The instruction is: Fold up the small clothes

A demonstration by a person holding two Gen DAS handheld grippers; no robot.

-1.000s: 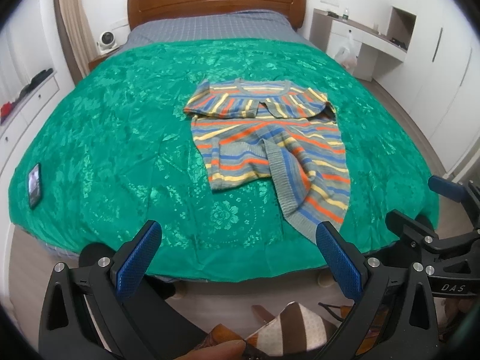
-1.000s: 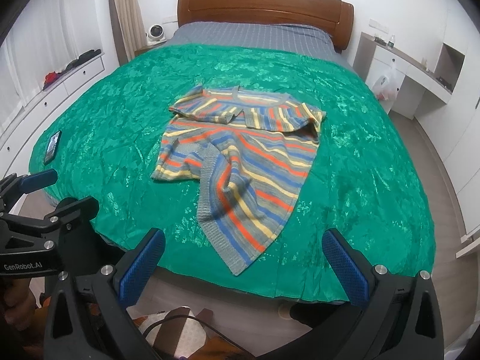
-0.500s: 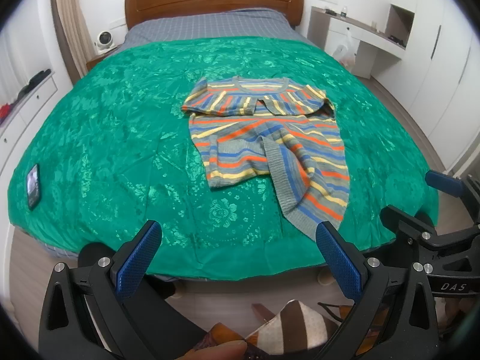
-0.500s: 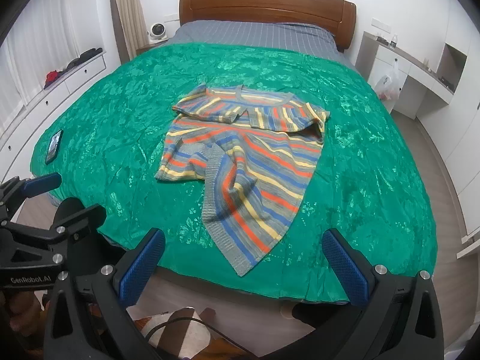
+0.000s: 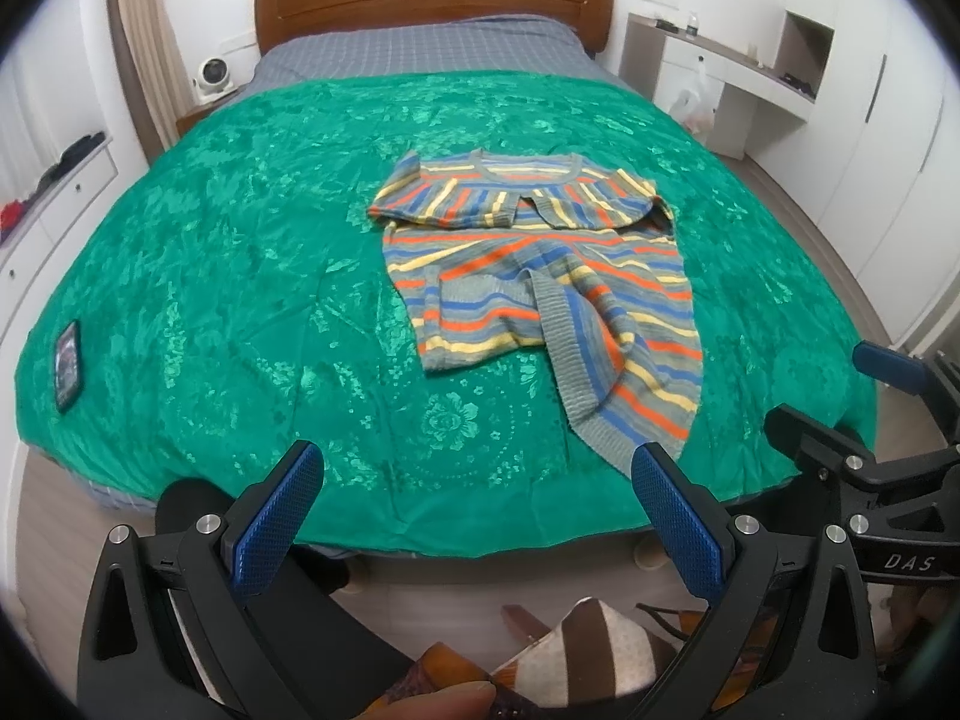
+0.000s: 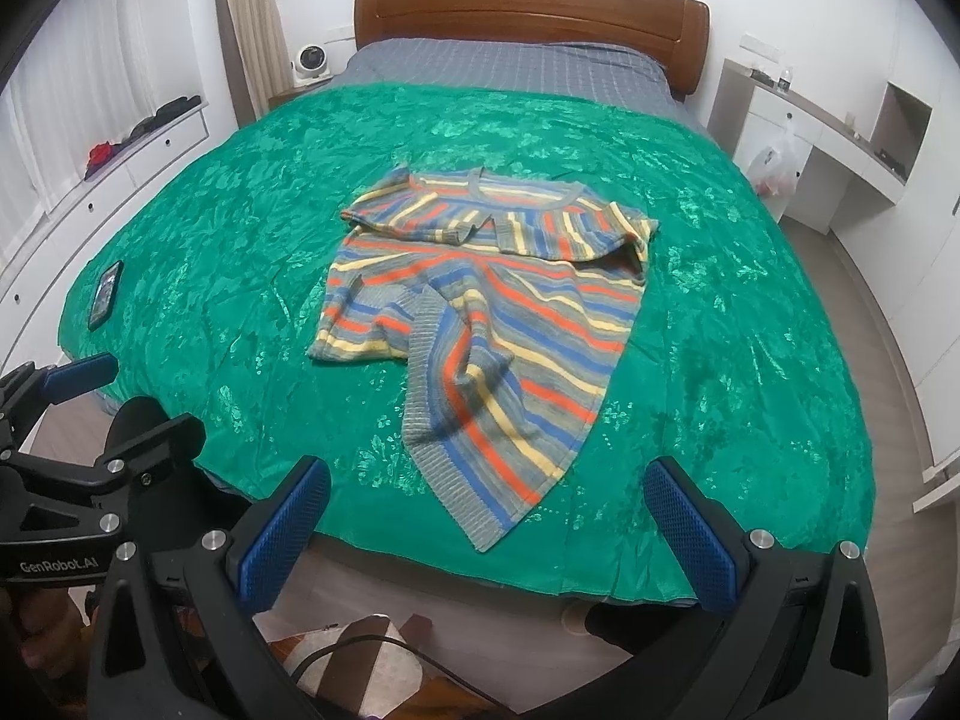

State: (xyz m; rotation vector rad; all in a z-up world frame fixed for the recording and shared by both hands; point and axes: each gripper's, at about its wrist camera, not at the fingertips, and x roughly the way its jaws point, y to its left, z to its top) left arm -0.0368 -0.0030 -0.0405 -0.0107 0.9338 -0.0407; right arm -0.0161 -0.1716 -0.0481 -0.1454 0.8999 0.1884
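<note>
I hold my left gripper point(image 5: 474, 516) and right gripper point(image 6: 489, 534), both wide and empty, off the bed's foot, facing the half-folded striped knit sweater point(image 6: 486, 312) on the green bedspread point(image 6: 750, 300); next, I judge, reaching for its skewed hem.

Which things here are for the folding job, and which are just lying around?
For the job:
- striped sweater, lying rumpled on the green bedspread
- left hand-held gripper, open and empty
- right hand-held gripper, open and empty

Just lying around:
- phone near the bedspread's left edge
- small white fan beside the headboard
- plastic bag by the desk
</note>
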